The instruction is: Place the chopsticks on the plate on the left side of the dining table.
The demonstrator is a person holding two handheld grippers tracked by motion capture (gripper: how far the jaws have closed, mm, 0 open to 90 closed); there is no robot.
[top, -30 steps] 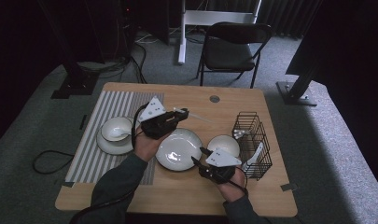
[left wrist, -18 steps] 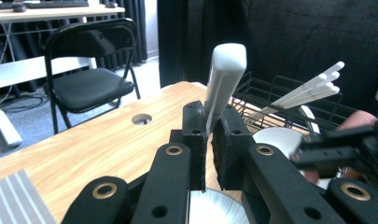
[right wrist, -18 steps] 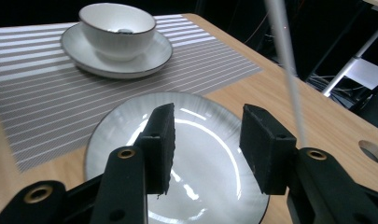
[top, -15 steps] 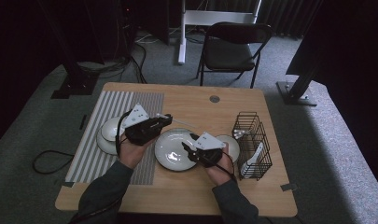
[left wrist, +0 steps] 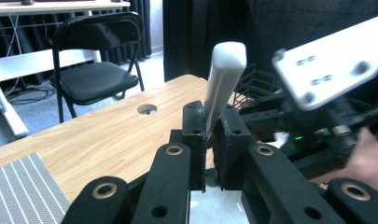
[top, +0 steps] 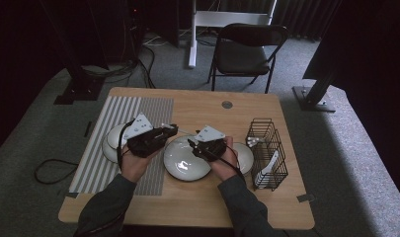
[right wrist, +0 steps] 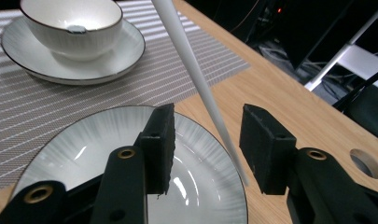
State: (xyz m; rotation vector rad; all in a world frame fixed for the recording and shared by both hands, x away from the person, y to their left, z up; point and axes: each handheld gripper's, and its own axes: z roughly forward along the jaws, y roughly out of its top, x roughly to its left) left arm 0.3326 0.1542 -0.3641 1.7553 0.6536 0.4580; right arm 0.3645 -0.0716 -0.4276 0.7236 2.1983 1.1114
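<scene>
Over the wooden table (top: 197, 106), the white utensil (left wrist: 222, 79) is pinched by its handle in the left gripper (left wrist: 209, 140) above the large plate (top: 180, 165), and the right gripper (right wrist: 206, 140), moved in from the wire rack (top: 268, 150), has been narrowing its spread jaws around the free end, apparently for a handover.

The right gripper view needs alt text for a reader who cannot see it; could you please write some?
The right gripper has its black fingers open around a slim white utensil handle that slants between them without touching either, above a white plate on the wooden table. Behind, a white bowl sits on a saucer on a striped placemat.
</scene>
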